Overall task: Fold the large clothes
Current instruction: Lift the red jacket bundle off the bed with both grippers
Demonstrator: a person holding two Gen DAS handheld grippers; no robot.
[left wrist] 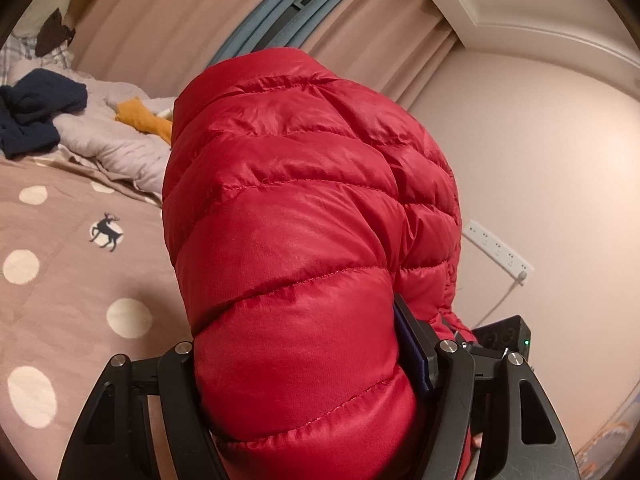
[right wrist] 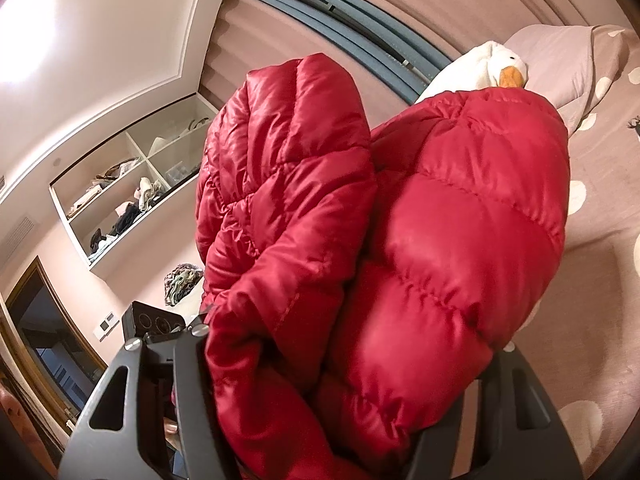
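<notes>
**Red jacket clamped in both grippers above the bed**

Left gripper [left wrist: 316,364]: black two-finger frame, jaws pinching a thick fold of the glossy red quilted down jacket [left wrist: 304,208]. Padding bulging out between the two fingers and billowing forward, filling the centre of the left wrist view. Blue pad of one finger [left wrist: 416,356] pressed against the fabric on the right side.

Right gripper [right wrist: 340,380]: same black frame, jaws closed on another bunched part of the same jacket [right wrist: 460,220], fabric crammed between the fingers and hiding the fingertips. Two puffy lobes rising from the grip, one leaning left, the larger one right. Left gripper's body just beside, at lower left of the right wrist view.

Jacket held up off the mattress, hanging between the two tools, none of it seen lying flat.

Further out, below and to the side: brown bedspread with cream polka dots and a small deer motif [left wrist: 60,280]. On it, well apart from the jacket, a crumpled navy garment [left wrist: 36,116], a mustard-orange cloth [left wrist: 144,120] and a pale grey rumpled quilt [left wrist: 116,148]. White plush goose with orange beak [right wrist: 496,64] near a pillow, just behind the jacket's top edge. Beyond: pink pleated curtains [left wrist: 168,20], white recessed wall shelf with stacked items [right wrist: 132,184], white socket strip on the wall [left wrist: 500,248].
</notes>
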